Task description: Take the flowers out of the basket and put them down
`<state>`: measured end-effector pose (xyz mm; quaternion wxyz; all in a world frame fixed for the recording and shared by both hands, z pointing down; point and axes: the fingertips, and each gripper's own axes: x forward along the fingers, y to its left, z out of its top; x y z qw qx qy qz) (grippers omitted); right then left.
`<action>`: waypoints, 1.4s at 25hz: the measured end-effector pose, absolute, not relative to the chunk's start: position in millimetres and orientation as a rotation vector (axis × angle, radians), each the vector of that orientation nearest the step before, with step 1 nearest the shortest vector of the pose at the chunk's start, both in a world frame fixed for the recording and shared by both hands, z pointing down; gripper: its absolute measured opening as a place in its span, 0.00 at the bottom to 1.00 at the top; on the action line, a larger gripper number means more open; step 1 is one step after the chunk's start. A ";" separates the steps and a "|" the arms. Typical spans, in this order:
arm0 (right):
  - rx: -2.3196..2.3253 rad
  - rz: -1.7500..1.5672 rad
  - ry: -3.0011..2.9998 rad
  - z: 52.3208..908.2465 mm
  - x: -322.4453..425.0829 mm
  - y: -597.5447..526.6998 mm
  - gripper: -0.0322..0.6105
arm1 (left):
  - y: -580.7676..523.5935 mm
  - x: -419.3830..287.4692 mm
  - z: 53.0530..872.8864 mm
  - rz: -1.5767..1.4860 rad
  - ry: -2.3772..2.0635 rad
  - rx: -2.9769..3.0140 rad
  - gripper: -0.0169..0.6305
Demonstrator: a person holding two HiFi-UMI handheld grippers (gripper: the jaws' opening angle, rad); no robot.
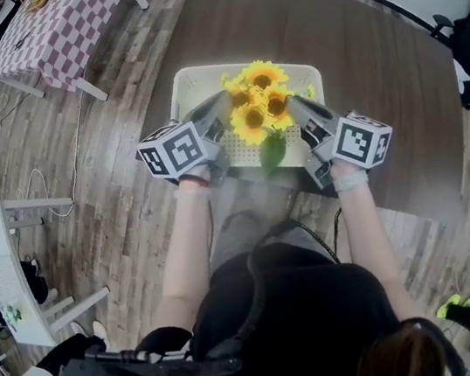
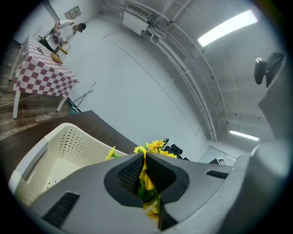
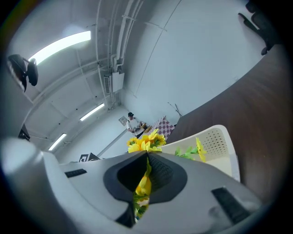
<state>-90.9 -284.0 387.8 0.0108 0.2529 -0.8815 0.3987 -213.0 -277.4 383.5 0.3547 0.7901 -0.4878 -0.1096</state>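
Gripping from both sides: left gripper and right gripper each have their jaws closed almost fully on the flowers. Both gripper views show yellow petals and green leaf pinched in the narrow slit between them. The bunch sits between the two grippers, over the near half of the basket, heads above its rim. Basket: cream, perforated, resting on a dark brown table. Beyond the basket, far left, a table with a red-checked cloth stands on the wood floor.
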 end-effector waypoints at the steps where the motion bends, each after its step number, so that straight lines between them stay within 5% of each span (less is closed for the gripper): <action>1: 0.769 1.248 -2.760 384.5 -90.3 -283.4 0.05 | -275.2 -212.5 379.4 -0.293 -1.277 2.041 0.05; 35: 0.820 1.247 -2.989 320.4 42.8 -301.6 0.05 | -307.8 -79.7 308.8 -0.291 -1.226 2.256 0.05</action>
